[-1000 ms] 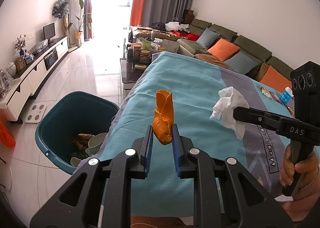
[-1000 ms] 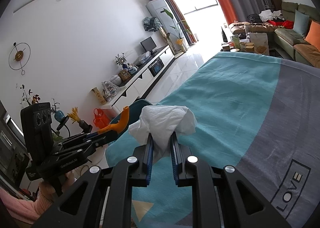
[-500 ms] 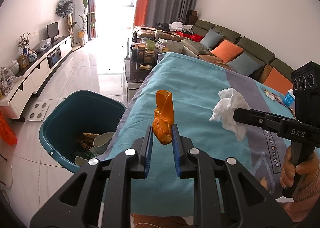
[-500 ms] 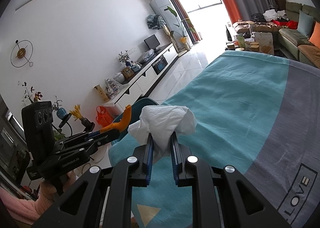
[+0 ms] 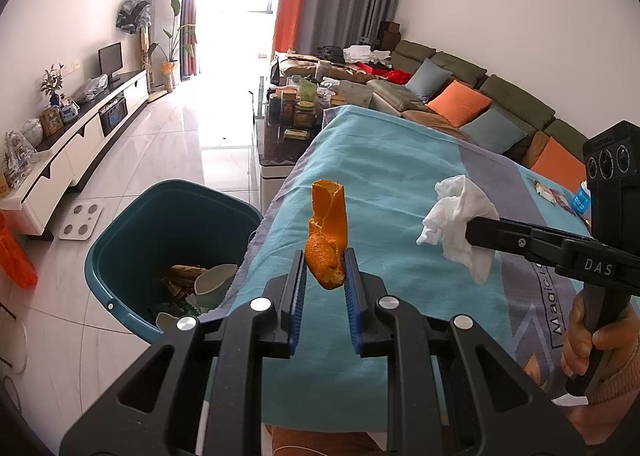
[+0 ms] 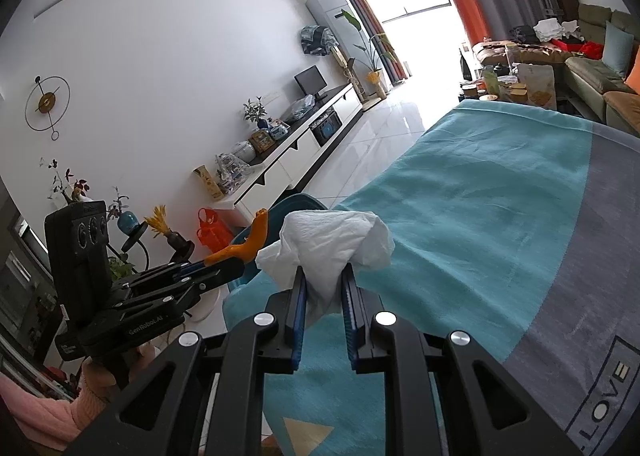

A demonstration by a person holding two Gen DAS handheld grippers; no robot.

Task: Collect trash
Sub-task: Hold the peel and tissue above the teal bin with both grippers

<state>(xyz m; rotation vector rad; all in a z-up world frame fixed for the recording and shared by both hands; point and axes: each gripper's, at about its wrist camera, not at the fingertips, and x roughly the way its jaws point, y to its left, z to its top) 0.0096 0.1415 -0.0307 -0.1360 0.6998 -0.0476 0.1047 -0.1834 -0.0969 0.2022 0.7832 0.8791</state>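
- The bench under its teal and grey cloth runs lengthwise away from you toward the sofa.
- The teal trash bin stands on the floor just beside the bench's left edge, already holding scraps and a pale cup.
- Your left hand-held gripper is clamped on the orange peel, its 2 blue pads pressing the peel's lower end.
- Your right hand-held gripper is clamped on the crumpled white tissue; the wad bulges out above the pads, and your hand grips the handle.
- The tissue hangs above the cloth, well to the right of the bin, with no clear long axis.
- The orange peel is a curled strip whose long axis stands nearly upright, its free end pointing up and away from you. It is held above the bench's left edge, close to the bin but not over its opening.
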